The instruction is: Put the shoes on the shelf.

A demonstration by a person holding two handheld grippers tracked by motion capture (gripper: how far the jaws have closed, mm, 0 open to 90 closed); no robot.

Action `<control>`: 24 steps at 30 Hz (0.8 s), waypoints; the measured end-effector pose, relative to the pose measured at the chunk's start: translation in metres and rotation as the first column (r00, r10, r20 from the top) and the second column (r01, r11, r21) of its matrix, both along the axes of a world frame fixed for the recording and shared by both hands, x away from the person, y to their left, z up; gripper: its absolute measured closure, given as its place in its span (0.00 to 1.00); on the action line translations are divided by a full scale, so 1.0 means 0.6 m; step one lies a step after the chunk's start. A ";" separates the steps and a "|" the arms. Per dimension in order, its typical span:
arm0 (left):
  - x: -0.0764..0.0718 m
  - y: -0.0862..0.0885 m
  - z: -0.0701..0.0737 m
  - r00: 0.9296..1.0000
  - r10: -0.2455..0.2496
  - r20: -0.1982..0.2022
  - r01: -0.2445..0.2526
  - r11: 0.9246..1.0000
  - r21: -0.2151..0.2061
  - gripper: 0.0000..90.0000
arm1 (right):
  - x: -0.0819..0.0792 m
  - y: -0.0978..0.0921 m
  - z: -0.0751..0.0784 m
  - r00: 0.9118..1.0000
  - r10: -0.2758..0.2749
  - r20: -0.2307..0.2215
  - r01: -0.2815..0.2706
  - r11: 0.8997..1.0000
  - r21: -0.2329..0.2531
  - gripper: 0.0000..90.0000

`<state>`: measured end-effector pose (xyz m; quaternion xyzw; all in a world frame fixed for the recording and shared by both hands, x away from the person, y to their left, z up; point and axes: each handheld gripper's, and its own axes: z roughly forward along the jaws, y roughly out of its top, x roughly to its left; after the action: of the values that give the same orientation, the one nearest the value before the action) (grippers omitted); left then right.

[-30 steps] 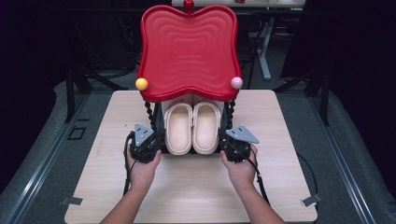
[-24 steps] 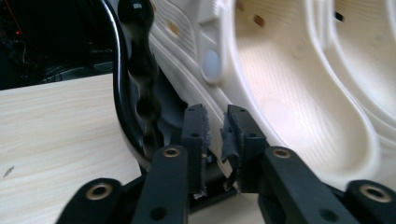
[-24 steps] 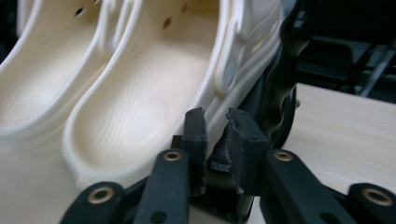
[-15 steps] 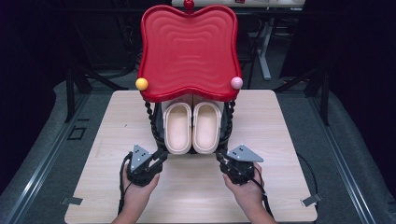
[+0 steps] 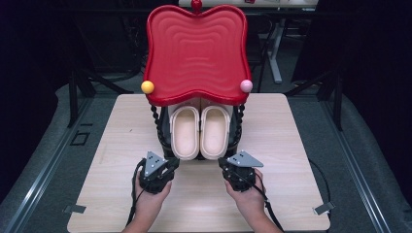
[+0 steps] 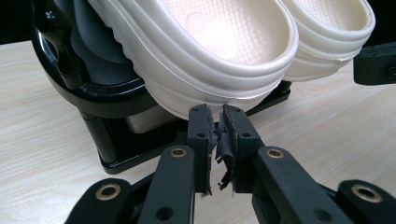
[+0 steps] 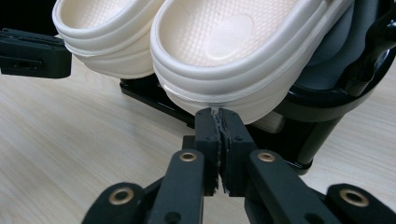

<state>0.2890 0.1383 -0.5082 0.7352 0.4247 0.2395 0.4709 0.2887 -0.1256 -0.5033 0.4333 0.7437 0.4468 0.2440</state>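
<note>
Both my left gripper (image 5: 171, 164) and right gripper (image 5: 224, 164) pinched empty; foam slippers (image 5: 200, 131) look light, squashy, so I'd grab heel rims.

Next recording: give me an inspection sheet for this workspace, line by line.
Surface: light wooden table, bare around the rack.
Job's things: two cream clogs side by side on a black rack under a red wavy tray.
Clutter: nothing seen.
Grippers: left gripper and right gripper both shut, empty, just short of the clogs' heels.
Cables: one cable trails from each gripper toward the person.
Surroundings: dark room, grey floor, desk legs behind.
</note>
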 end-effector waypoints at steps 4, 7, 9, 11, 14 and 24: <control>0.004 0.003 0.008 1.000 0.019 0.006 -0.019 1.000 0.000 0.98 | -0.001 0.003 0.004 0.999 -0.017 0.031 0.018 0.999 -0.035 1.00; 0.016 0.007 0.011 0.999 0.037 0.006 -0.036 0.999 -0.005 0.98 | 0.006 0.000 0.009 0.999 -0.040 0.037 0.041 0.999 -0.033 1.00; 0.023 0.009 0.012 0.999 0.044 0.006 -0.044 0.999 -0.011 0.99 | 0.013 -0.003 0.011 0.998 -0.049 0.035 0.051 0.998 -0.034 1.00; 0.030 0.010 0.014 0.999 0.050 0.010 -0.050 0.999 -0.006 0.99 | 0.021 -0.006 0.012 0.998 -0.058 0.035 0.059 0.998 -0.026 1.00; 0.039 0.009 0.018 0.998 0.056 0.010 -0.056 0.998 -0.001 0.99 | 0.031 -0.008 0.015 0.996 -0.076 0.041 0.077 0.997 -0.028 1.00; 0.064 -0.002 0.019 0.997 0.071 0.014 -0.071 0.997 0.013 0.99 | 0.057 0.000 0.018 0.993 -0.092 0.077 0.099 0.990 -0.099 1.00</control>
<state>0.3272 0.1369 -0.4965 0.7213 0.4457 0.2637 0.4600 0.3232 -0.1253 -0.4923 0.4388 0.7346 0.4114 0.3138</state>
